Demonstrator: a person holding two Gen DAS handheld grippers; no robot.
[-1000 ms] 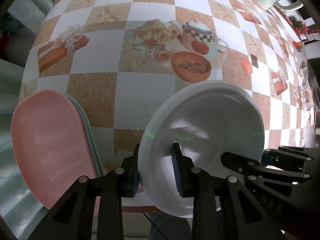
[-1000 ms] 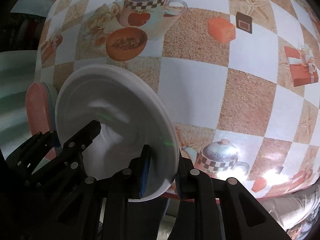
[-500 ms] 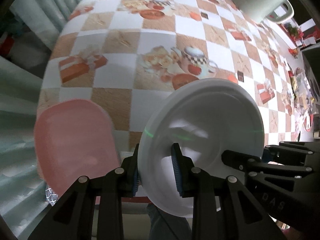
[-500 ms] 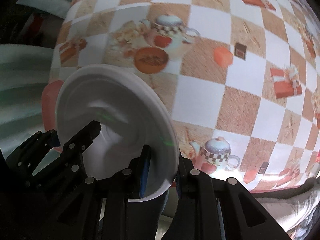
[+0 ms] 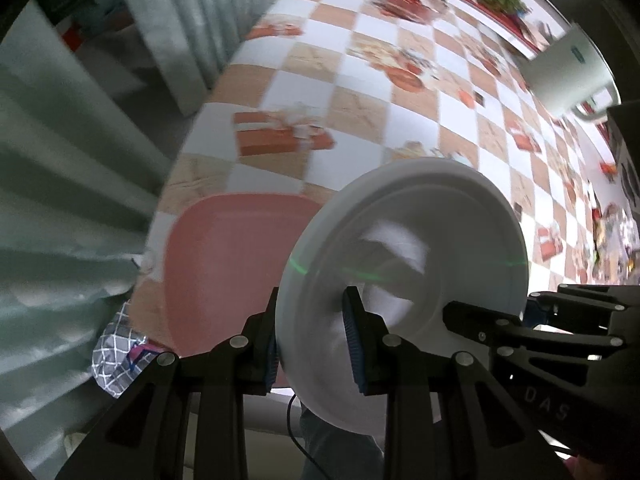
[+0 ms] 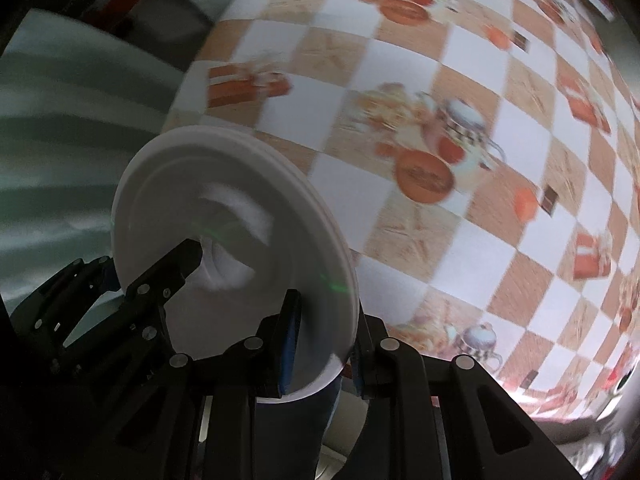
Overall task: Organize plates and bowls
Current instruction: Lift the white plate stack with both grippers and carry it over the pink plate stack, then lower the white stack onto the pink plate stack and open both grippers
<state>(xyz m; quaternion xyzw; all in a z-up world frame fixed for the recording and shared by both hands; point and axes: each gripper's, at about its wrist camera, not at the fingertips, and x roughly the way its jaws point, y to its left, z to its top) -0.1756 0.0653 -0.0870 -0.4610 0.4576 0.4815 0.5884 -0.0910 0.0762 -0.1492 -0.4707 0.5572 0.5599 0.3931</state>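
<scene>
A pink plate point(image 5: 224, 264) is seen lying on the checkered desk point(image 5: 360, 92), left of and beyond the left gripper point(image 5: 314, 344). A white plate point(image 5: 404, 272) is clamped at its left rim by the left gripper, jaws nearly closed. The opposite rim is clamped by the right gripper point(image 6: 326, 344), jaws likewise narrow; plate held above the desk.

**White plate gripped from both sides above checked worktop**

Held on edge: a white plate point(image 6: 224, 216), tilted, clear of the worktop point(image 6: 404, 80). Pinched at its lower rim by the right gripper point(image 6: 324, 340), one blue-padded finger on each face. Clamped at its left rim by the left gripper point(image 6: 120, 280). Below, a checked cloth printed with teapots, gift boxes and bowls, blurred.
</scene>
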